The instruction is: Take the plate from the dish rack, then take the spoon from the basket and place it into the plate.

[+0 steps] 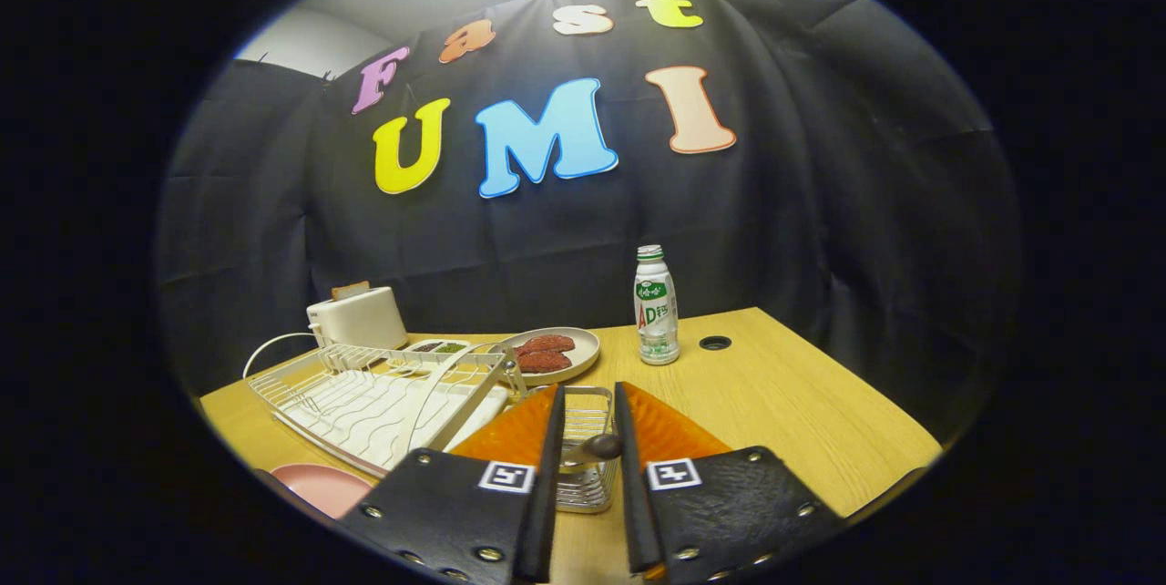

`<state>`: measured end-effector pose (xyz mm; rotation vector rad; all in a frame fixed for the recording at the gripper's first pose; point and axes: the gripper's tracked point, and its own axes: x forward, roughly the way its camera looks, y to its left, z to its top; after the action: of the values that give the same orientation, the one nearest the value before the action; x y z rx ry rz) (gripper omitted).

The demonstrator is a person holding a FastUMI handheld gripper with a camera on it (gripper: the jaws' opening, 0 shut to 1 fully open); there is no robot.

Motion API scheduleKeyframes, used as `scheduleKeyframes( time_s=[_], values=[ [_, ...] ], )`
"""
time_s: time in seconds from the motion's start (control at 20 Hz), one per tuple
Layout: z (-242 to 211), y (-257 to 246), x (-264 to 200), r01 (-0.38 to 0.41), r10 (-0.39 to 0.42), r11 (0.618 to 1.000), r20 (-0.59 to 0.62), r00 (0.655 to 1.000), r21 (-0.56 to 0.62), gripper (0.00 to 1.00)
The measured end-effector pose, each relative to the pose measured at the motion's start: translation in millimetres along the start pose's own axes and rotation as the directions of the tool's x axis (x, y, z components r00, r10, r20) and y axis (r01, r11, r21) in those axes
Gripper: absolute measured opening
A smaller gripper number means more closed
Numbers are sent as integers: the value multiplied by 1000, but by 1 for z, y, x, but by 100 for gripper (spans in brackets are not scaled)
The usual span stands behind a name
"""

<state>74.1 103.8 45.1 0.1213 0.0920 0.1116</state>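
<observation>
Seemingly, fingers (588, 450) pinch spoon (592, 450) over table (802, 403).

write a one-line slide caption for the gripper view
Gripper fingers straddle the spoon handle in the wire basket beside the dish rack, pink plate waiting on the wooden table.

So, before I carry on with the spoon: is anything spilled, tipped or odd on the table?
Nothing stands out. The bottle stands upright, the dish rack sits flat, and the spoon handle lies between the gripper jaws over the basket.
</observation>
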Motion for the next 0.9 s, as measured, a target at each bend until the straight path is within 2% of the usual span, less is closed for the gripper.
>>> scheduleKeyframes(
  time_s=[0.05,0.2,0.25,0.4,0.45,0.65,0.9],
  values=[
    [-1,4,0,-8,8,1000,-3,1000,-6,21],
    [-7,12,4,-41,41,999,-16,999,-17,21],
    [-10,8,10,-8,7,999,-27,1000,-36,11],
    [-6,8,2,-3,2,1000,-44,999,-21,11],
    [-5,9,3,-9,7,1000,-57,998,-25,5],
    [8,12,-1,-12,7,998,-83,997,-58,5],
    [28,15,-1,-13,8,999,-97,995,-45,5]
  ],
)
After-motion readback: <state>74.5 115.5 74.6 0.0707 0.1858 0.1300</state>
